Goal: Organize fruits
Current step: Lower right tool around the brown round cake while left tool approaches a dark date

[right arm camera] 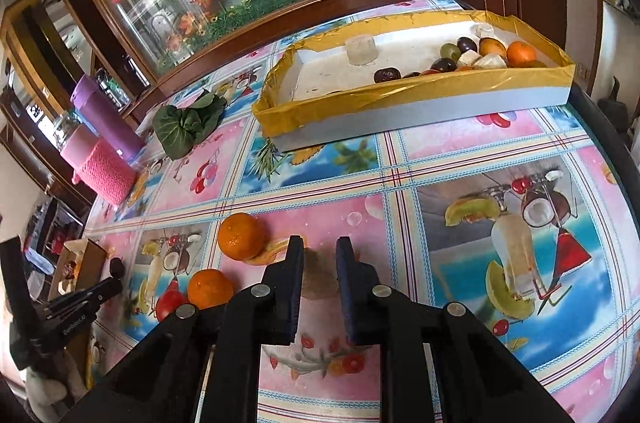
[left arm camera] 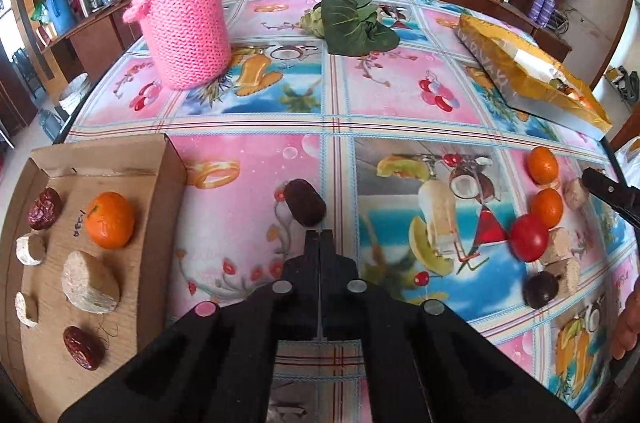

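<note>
The left gripper (left arm camera: 319,237) was seen clenched empty just short of a dark brown date (left arm camera: 305,203). Only the right view showed the right gripper (right arm camera: 319,255) grasping a beige cut chunk (right arm camera: 318,273) on the patterned tablecloth (right arm camera: 440,159).

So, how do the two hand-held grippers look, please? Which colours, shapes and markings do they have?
The left hand-held gripper is matt black plastic, with angular arms, round silver rivets and one pink rivet; its fingers taper to narrow tips. The right hand-held gripper has the same black frame and silver rivets, but flat dark-blue pads line its fingers. The right wrist view shows small white lettering on the left one, too small to read.
</note>
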Demonstrator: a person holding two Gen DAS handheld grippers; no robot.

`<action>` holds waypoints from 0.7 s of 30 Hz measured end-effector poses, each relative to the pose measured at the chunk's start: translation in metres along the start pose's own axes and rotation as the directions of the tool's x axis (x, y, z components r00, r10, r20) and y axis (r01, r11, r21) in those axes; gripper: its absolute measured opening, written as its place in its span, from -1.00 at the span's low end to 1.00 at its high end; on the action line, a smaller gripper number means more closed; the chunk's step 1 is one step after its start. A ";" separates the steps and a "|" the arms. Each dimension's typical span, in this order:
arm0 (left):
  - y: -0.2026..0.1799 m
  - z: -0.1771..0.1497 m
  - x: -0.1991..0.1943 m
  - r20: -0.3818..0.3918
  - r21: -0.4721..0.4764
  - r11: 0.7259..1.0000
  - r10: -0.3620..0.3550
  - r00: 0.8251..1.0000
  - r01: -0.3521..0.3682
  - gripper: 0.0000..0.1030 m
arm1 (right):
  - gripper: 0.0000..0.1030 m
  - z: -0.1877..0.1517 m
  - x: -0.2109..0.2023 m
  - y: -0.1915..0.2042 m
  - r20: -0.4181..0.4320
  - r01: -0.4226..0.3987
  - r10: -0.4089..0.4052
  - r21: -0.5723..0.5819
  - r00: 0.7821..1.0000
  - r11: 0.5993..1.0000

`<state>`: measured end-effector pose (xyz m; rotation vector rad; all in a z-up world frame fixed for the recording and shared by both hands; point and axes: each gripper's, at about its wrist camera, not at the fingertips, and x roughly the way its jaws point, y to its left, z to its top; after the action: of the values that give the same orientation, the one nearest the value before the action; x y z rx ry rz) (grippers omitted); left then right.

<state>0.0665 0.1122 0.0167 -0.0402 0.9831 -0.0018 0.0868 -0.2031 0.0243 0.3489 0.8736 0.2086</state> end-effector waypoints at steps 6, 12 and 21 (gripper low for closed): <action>0.001 -0.004 -0.016 0.046 -0.009 1.000 -0.017 0.999 0.018 -1.00 | -0.66 0.002 -0.004 -0.001 0.009 -0.014 0.014 0.009 1.000 1.000; 0.009 0.003 -0.010 0.033 -0.055 0.998 -0.017 0.999 0.019 -0.91 | -0.60 0.005 -0.007 -0.011 0.017 -0.060 0.059 0.065 0.998 0.996; 0.007 0.009 0.004 0.037 -0.085 0.996 -0.005 0.999 0.008 -0.26 | -0.18 -0.001 0.009 0.005 -0.023 -0.029 0.029 -0.012 0.999 1.000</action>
<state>0.0765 0.1195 0.0181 -0.1214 0.9456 0.0344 0.0911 -0.1955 0.0192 0.3487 0.8900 0.2449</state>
